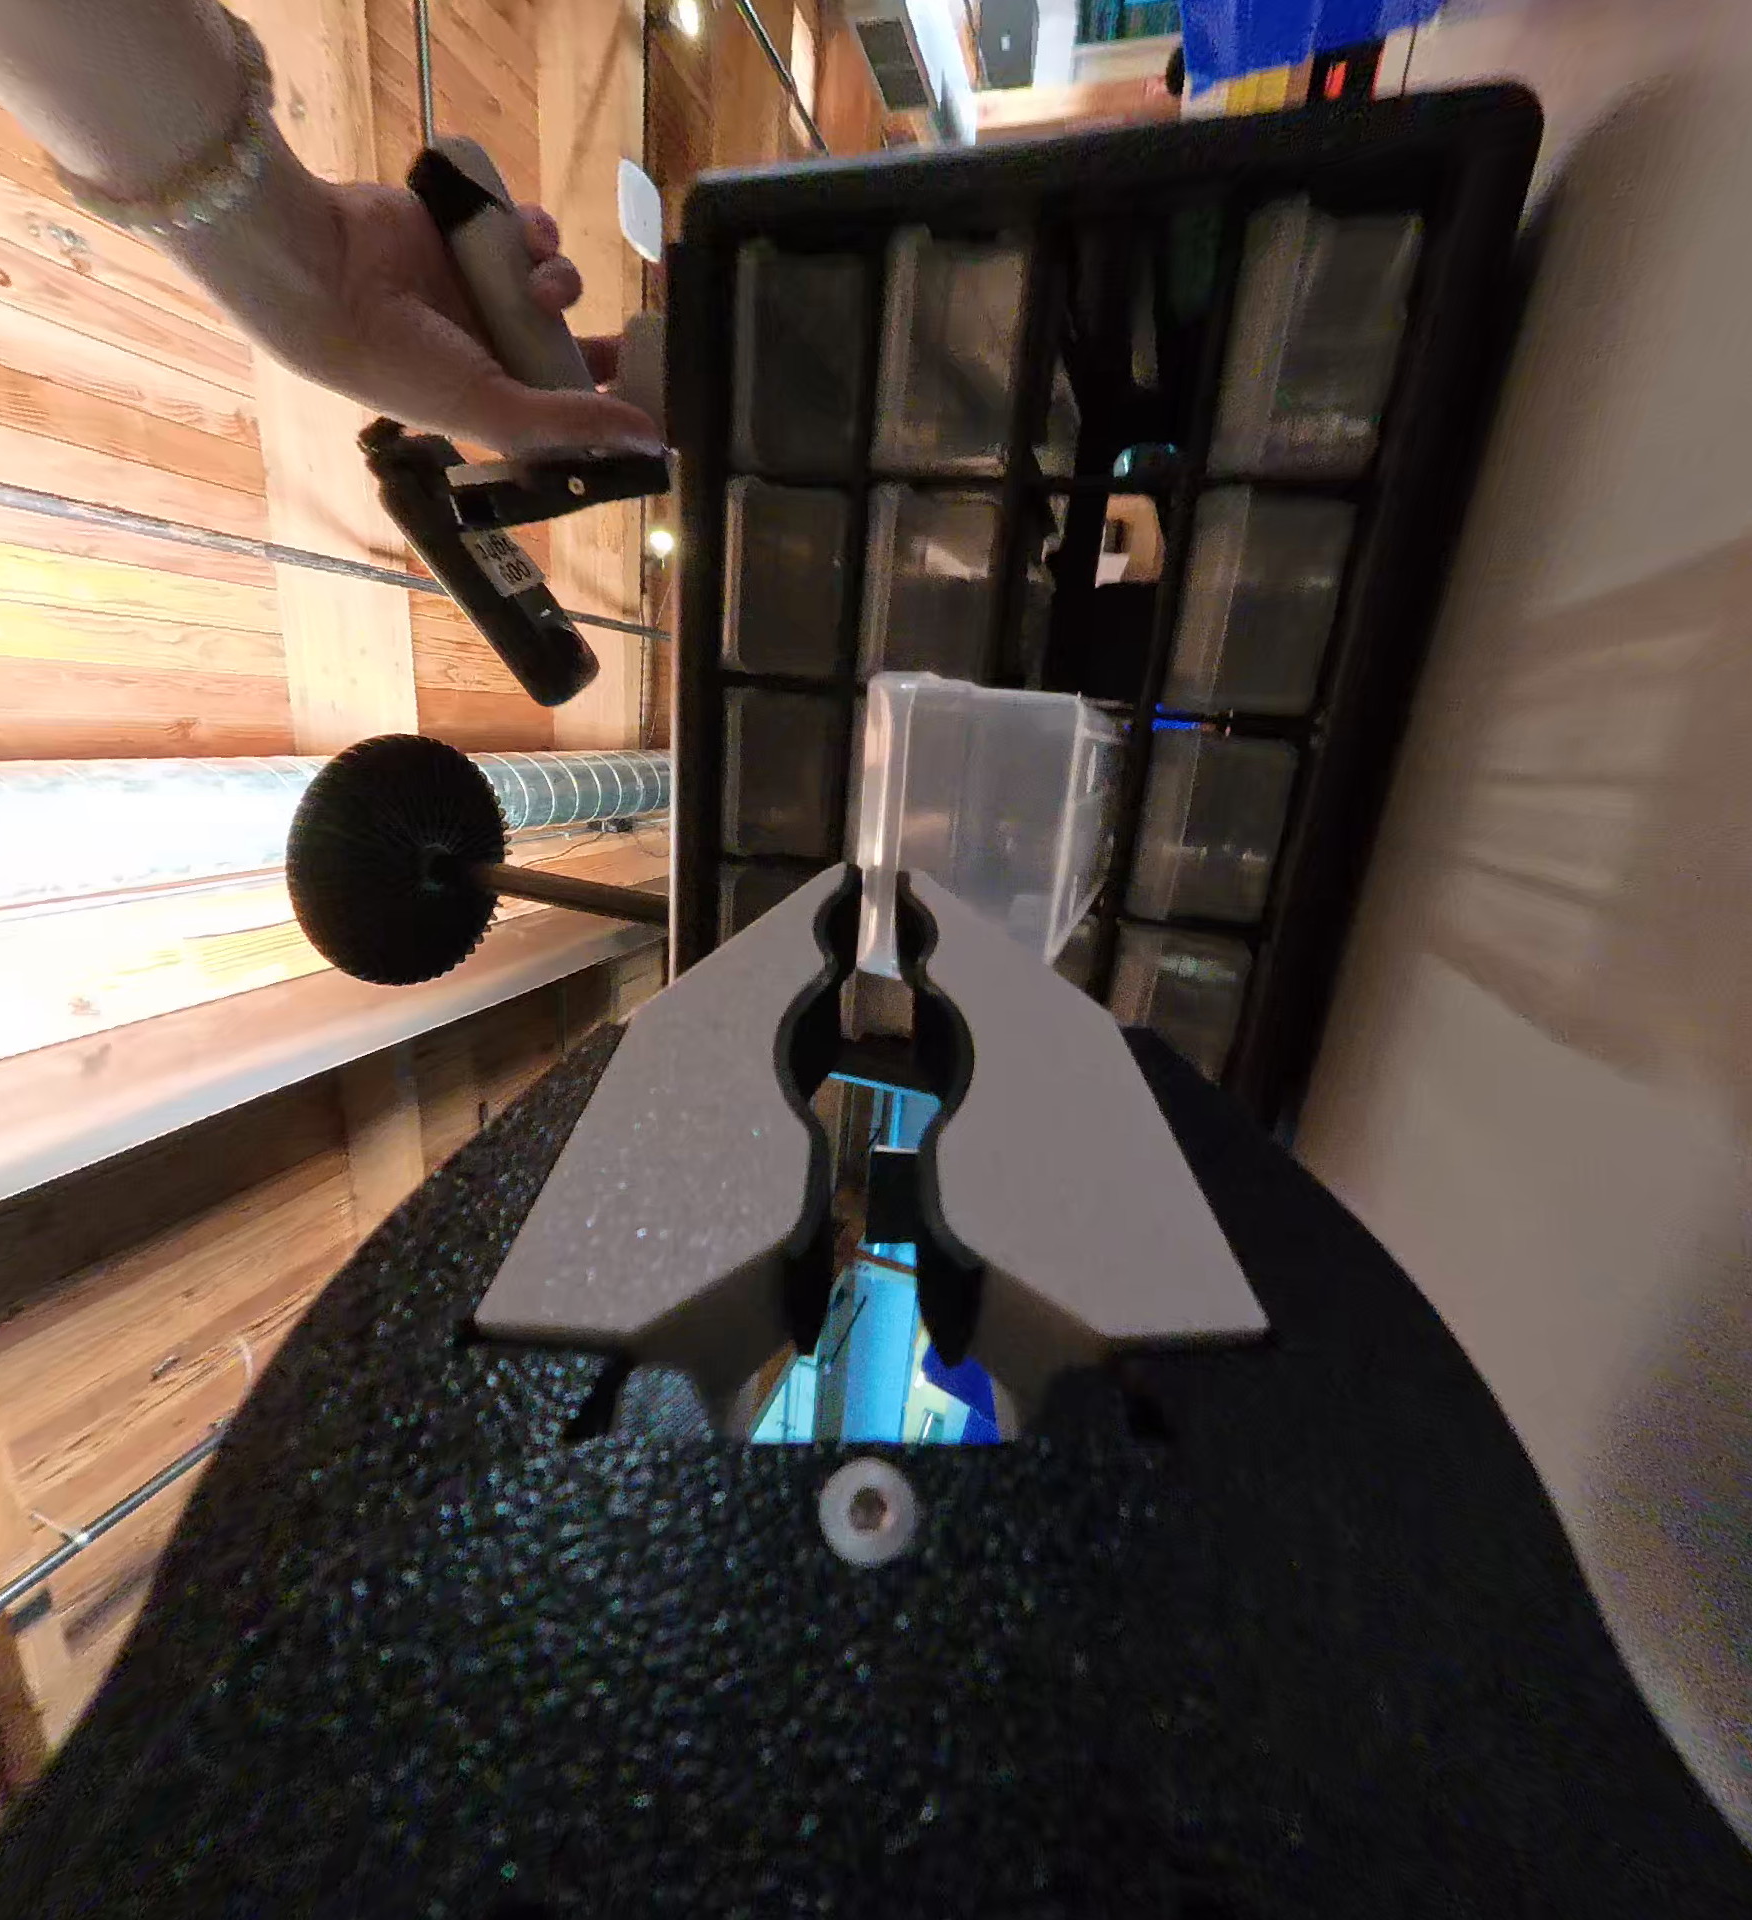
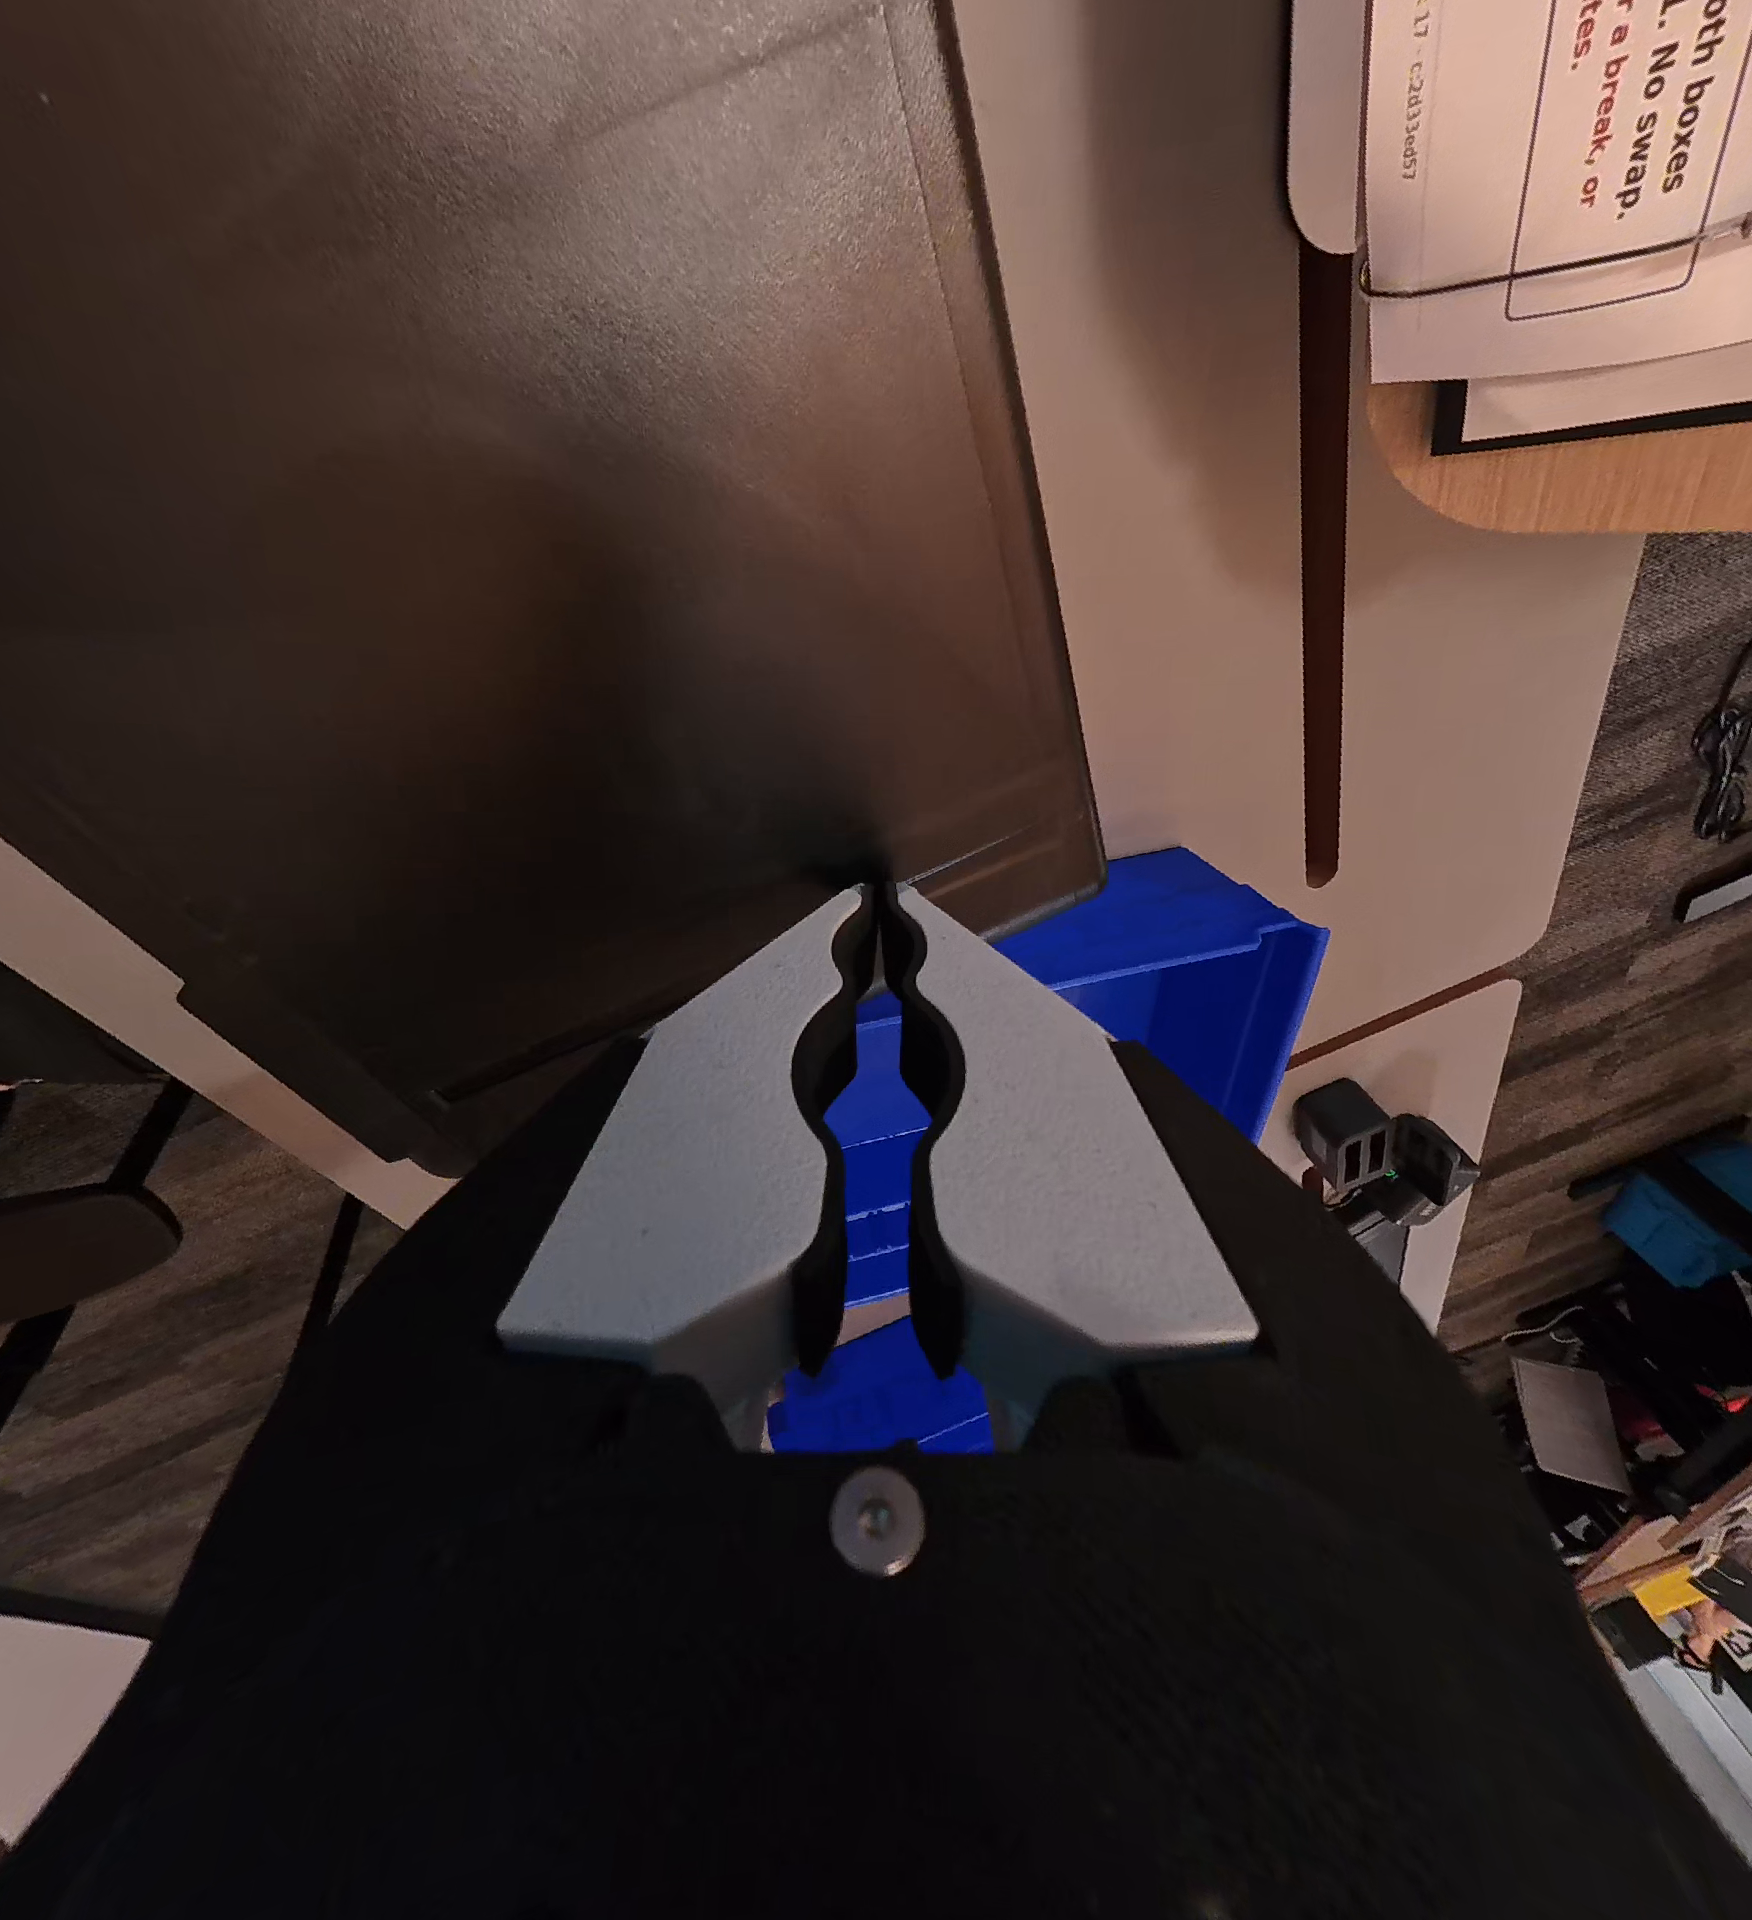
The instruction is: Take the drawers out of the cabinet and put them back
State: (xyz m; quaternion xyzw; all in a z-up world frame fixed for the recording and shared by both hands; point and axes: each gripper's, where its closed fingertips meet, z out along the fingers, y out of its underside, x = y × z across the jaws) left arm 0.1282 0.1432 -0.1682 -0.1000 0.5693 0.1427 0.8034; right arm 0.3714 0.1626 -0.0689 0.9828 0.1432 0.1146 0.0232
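Left wrist view: your left gripper [image 1: 877, 914] is clenched on the front tab of a clear drawer [image 1: 986, 810], which sticks partway out of a slot in the lower middle of the black cabinet [image 1: 1454, 312]. The cabinet fills the upper centre and appears turned on its side in this view; most of its other slots hold clear drawers pushed in, and one column looks open, with the room visible through it. To the left, your hand [image 1: 373, 301] holds the right gripper's handle against the cabinet's edge, with a wooden wall [image 1: 124, 520] behind.

Right wrist view: your right gripper [image 2: 880, 914] has its jaws pressed together on the thin rim at a corner of the cabinet's dark outer panel [image 2: 498, 499]. Between and behind the fingers [image 2: 1059, 1122] lies a blue bin [image 2: 1194, 997] on the pale table [image 2: 1184, 520]. A printed sheet [image 2: 1578, 187] lies at upper right.
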